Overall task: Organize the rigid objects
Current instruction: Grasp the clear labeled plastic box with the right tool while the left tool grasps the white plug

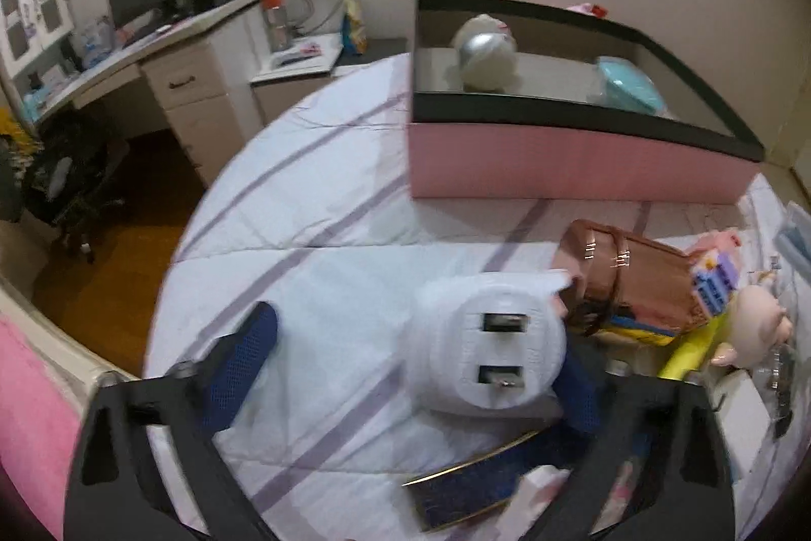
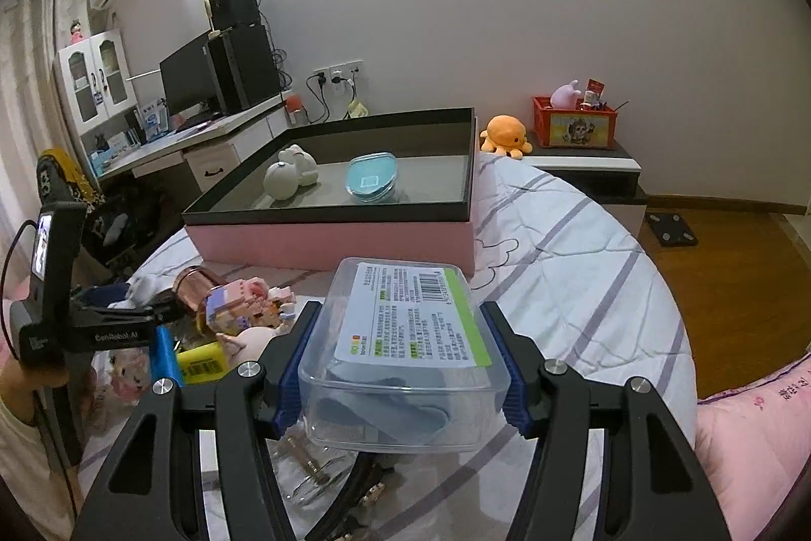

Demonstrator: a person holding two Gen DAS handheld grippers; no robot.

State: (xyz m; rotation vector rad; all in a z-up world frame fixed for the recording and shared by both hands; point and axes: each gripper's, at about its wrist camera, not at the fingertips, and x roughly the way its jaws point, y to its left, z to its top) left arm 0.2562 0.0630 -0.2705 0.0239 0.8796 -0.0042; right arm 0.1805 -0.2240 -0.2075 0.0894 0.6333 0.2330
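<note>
Right gripper (image 2: 400, 368) points forward and down over the bed (image 2: 583, 247), its blue pads clamped on both sides of a clear plastic box (image 2: 400, 348), short of the pink tray (image 2: 329, 237). Left gripper (image 1: 405, 368) tilts steeply down, jaws wide; a white round toy (image 1: 486, 338) sits between them against the right pad, left finger (image 1: 243, 358) clear of it.
</note>
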